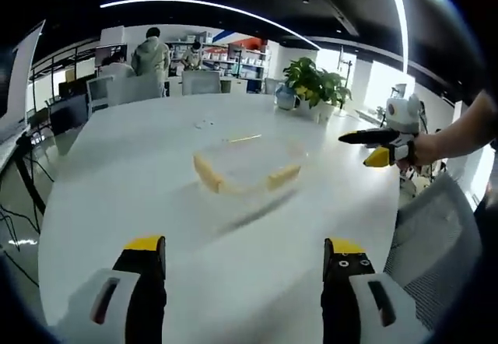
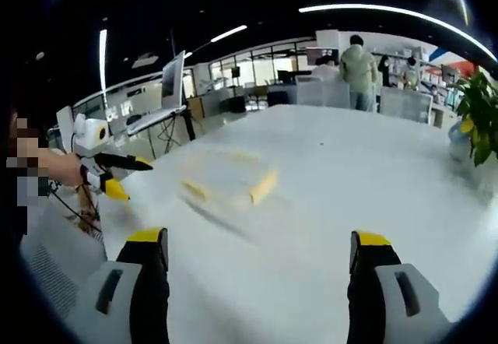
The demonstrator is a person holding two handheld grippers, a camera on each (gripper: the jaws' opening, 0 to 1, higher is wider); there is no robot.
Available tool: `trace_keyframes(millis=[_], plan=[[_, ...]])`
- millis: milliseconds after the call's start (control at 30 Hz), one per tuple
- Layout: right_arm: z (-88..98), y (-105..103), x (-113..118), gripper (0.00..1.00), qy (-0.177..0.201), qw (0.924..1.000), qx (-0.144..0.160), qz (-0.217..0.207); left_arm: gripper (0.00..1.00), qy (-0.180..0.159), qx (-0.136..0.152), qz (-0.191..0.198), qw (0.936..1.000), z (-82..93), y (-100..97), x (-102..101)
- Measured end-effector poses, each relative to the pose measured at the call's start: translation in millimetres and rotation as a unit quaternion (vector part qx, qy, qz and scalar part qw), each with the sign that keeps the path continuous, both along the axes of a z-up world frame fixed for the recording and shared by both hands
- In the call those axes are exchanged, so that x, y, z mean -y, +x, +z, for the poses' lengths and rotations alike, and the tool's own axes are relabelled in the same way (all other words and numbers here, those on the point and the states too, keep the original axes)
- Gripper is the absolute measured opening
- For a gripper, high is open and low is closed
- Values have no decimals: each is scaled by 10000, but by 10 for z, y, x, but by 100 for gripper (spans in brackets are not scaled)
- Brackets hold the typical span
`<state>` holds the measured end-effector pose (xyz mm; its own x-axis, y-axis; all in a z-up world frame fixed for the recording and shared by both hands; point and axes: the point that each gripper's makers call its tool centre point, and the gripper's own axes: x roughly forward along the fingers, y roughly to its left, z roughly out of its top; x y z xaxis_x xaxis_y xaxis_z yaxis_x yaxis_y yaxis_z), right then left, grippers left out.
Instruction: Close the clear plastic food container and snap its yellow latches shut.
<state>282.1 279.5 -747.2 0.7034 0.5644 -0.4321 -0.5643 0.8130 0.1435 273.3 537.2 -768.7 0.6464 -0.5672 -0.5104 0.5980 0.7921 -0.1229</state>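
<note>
Both the left gripper (image 1: 244, 258) and right gripper (image 2: 259, 250) hung released, well short of the clear food container (image 1: 249, 165) on the white table (image 1: 140, 165).

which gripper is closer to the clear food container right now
Hard to call; neither touches it. The left gripper sits back from the clear food container, facing it with jaws open. The right gripper hovers off to its side, above the white table.

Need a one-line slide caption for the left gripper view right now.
Left hand-held gripper open above a white table, facing the clear container with yellow latches; right hand-held gripper at right.
</note>
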Motion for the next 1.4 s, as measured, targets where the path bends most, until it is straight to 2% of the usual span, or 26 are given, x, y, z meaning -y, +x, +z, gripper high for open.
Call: trace_keyframes(millis=[167,400,667,1000,1400], plan=[[104,-70,25,95,186,9998,44,-88,81,-18,-22,66,10000,-1,-88,-24],[140,-295,28,95,116,9998,48,125,81,-146,-62,186,9997,25,-246,-20],[201,-433,145,95,231,9997,61,2,81,-266,-33,368,9990,89,-390,-48],[235,-594,252,95,382,9991,43,-157,81,-418,-9,481,9980,142,-524,42],[302,-795,231,95,495,9987,42,-116,81,-654,-16,642,9958,144,-735,111]])
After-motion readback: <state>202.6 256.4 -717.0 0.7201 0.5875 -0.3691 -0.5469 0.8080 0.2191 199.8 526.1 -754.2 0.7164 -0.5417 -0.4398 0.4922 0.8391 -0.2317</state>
